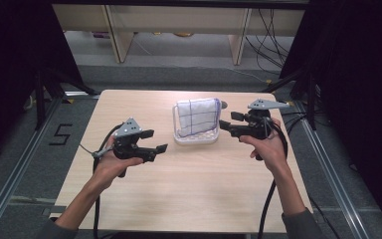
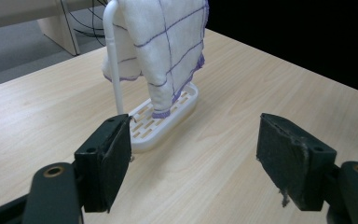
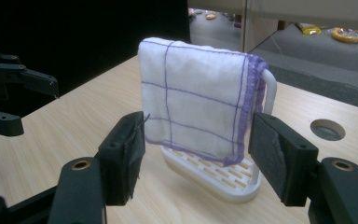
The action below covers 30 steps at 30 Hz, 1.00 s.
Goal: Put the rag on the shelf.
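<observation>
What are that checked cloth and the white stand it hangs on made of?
The cloth looks like soft woven cotton: fuzzy white surface, stitched purple lines and hem. The stand seems moulded plastic, smooth and slightly glossy, with a slotted tray and a rounded rail.

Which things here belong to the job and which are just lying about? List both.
In the job:
- white cloth with purple lines
- white rack it hangs on
- left tongs, open
- right tongs, open

Lying about:
- yellow items on the floor
- floor cables
</observation>
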Available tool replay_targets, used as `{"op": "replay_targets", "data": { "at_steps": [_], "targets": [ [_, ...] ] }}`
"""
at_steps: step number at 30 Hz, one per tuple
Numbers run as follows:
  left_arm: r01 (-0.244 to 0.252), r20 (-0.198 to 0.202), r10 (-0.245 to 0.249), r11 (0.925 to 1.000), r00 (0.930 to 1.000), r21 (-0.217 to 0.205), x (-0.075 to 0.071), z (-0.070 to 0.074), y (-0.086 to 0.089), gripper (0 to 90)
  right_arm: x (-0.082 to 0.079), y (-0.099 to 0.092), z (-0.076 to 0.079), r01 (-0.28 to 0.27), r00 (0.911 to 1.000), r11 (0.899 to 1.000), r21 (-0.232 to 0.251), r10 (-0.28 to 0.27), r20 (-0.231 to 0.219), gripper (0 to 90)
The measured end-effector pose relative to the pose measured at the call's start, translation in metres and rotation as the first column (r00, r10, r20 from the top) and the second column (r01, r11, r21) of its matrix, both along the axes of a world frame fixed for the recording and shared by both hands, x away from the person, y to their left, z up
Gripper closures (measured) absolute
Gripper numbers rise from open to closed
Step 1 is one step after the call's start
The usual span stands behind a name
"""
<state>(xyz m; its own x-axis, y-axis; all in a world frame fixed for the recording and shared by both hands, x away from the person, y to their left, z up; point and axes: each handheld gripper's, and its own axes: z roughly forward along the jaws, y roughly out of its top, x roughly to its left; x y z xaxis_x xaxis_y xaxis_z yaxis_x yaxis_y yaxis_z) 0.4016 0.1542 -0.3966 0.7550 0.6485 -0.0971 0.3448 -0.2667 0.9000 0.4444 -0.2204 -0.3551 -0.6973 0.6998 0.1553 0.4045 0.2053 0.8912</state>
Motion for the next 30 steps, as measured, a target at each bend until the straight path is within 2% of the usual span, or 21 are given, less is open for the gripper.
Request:
{"op": "replay_targets", "data": {
  "at_steps": [1,2,4,5,7,8,9,10,14,15,16,18,19,20,21,23,24,26,28,29,30],
  "targets": [
    [-0.002,0.001,0.002,1.0000,1.0000,0.009,-0.001,-0.001,0.002,25.9,-0.002,0.001,-0.001,0.010,0.9998,1.000,0.003,-0.010,-0.018,36.8],
    [-0.007,0.000,0.007,1.0000,1.0000,0.007,-0.001,-0.002,0.002,25.8,-0.001,0.001,-0.003,-0.002,1.0000,1.000,-0.012,0.002,-0.003,36.6],
    [-0.007,-0.008,0.007,0.9999,0.9999,0.010,-0.002,-0.004,0.004,25.8,-0.003,0.003,-0.004,0.009,0.9994,1.000,-0.011,-0.009,-0.033,36.1],
    [0.000,-0.010,0.000,1.0000,0.9999,0.006,-0.002,-0.006,0.004,25.7,-0.003,0.004,-0.006,0.003,0.9997,1.000,-0.015,-0.003,-0.023,36.0],
    [0.001,-0.012,0.000,0.9999,0.9999,0.012,-0.003,-0.007,0.003,25.7,-0.005,0.006,-0.009,0.010,0.9993,1.000,-0.009,-0.010,-0.036,35.8],
    [0.002,-0.014,-0.002,0.9999,0.9999,0.016,-0.004,-0.008,0.003,25.6,-0.004,0.005,-0.010,-0.012,0.9996,1.000,-0.015,0.012,-0.025,35.6],
    [0.010,-0.017,-0.010,0.9999,0.9998,0.010,-0.004,-0.009,0.002,25.5,-0.006,0.006,-0.011,0.003,0.9995,1.000,-0.011,-0.004,-0.033,35.3],
    [0.010,-0.016,-0.009,0.9997,0.9998,0.021,-0.005,-0.009,0.002,25.4,-0.005,0.006,-0.012,-0.010,0.9995,1.000,-0.017,0.009,-0.030,35.2],
    [0.028,-0.024,-0.028,0.9995,0.9993,0.016,-0.007,-0.013,-0.001,24.5,-0.010,0.006,-0.014,-0.001,0.9988,1.000,-0.012,0.000,-0.050,34.6],
    [0.030,-0.026,-0.030,0.9994,0.9992,0.018,-0.007,-0.014,-0.002,24.2,-0.009,0.005,-0.016,-0.008,0.9998,0.999,-0.032,0.007,-0.019,34.3],
    [0.034,-0.027,-0.033,0.9992,0.9991,0.020,-0.008,-0.015,-0.003,23.9,-0.011,0.007,-0.017,-0.007,0.9992,1.000,-0.011,0.006,-0.040,34.3],
    [0.039,-0.028,-0.038,0.9992,0.9989,0.013,-0.009,-0.018,-0.005,23.3,-0.013,0.007,-0.020,-0.007,0.9980,1.000,-0.015,0.006,-0.063,34.1],
    [0.043,-0.033,-0.042,0.9990,0.9986,0.015,-0.009,-0.019,-0.005,22.9,-0.013,0.006,-0.022,-0.009,0.9987,1.000,-0.018,0.008,-0.051,34.1],
    [0.050,-0.039,-0.050,0.9987,0.9980,0.010,-0.009,-0.020,-0.006,22.7,-0.015,0.006,-0.022,-0.002,0.9973,1.000,-0.022,0.000,-0.073,34.0],
    [0.048,-0.043,-0.047,0.9988,0.9980,0.012,-0.010,-0.020,-0.007,22.4,-0.014,0.005,-0.025,-0.007,0.9992,1.000,-0.028,0.006,-0.040,34.0],
    [0.059,-0.055,-0.059,0.9982,0.9967,-0.005,-0.011,-0.023,-0.008,21.6,-0.016,0.005,-0.027,-0.007,0.9978,1.000,-0.019,0.006,-0.066,33.9],
    [0.057,-0.060,-0.057,0.9983,0.9966,-0.015,-0.012,-0.025,-0.009,21.5,-0.017,0.005,-0.028,-0.005,0.9981,0.999,-0.038,0.003,-0.061,33.9],
    [0.069,-0.069,-0.069,0.9976,0.9952,-0.006,-0.014,-0.030,-0.011,20.7,-0.017,0.006,-0.032,-0.011,0.9979,0.999,-0.034,0.009,-0.065,33.8],
    [0.075,-0.080,-0.075,0.9972,0.9940,-0.003,-0.016,-0.036,-0.012,19.6,-0.021,0.009,-0.033,0.000,0.9950,0.999,-0.036,-0.003,-0.100,33.8],
    [0.075,-0.090,-0.075,0.9972,0.9931,-0.001,-0.016,-0.038,-0.013,19.1,-0.018,0.009,-0.036,-0.020,0.9978,0.999,-0.038,0.017,-0.064,33.7],
    [0.072,-0.097,-0.071,0.9974,0.9927,0.006,-0.017,-0.040,-0.012,18.5,-0.019,0.009,-0.036,-0.018,0.9980,0.998,-0.054,0.014,-0.061,33.6]
  ]
}}
